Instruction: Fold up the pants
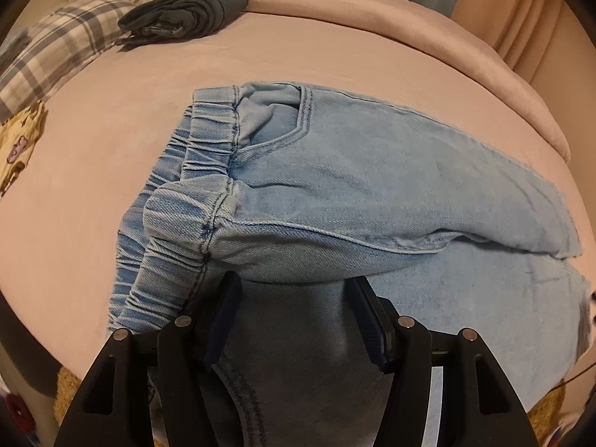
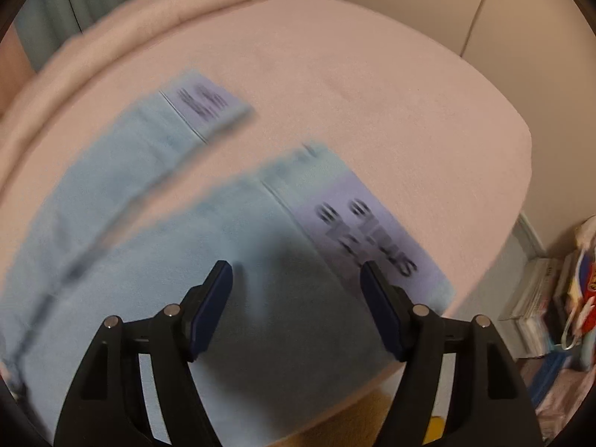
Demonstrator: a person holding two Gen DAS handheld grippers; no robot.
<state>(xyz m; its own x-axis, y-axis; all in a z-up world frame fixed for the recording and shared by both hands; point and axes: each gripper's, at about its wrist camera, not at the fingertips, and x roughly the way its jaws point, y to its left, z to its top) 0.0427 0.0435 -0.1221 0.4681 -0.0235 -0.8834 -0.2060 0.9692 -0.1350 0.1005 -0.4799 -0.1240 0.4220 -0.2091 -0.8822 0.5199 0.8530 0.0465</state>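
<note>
Light blue jeans (image 1: 372, 171) lie on the pink bed cover (image 1: 111, 119), doubled over lengthwise, with the elastic waistband (image 1: 193, 156) to the left. My left gripper (image 1: 294, 283) points down at the near folded edge. Its jaws stand apart, the tips are tucked just under that edge, and shadowed denim lies between them without being pinched. In the blurred right wrist view the two legs (image 2: 123, 201) run apart toward lavender printed cuffs (image 2: 372, 234). My right gripper (image 2: 294, 266) hovers open above the nearer leg, beside its cuff, holding nothing.
A dark folded garment (image 1: 186, 11) and a plaid pillow (image 1: 56, 48) lie at the bed's far left, with yellow patterned cloth (image 1: 18, 149) nearer. Off the bed's right edge, books and bags (image 2: 547, 305) stand on the floor. A rolled pink blanket (image 2: 111, 26) borders the far side.
</note>
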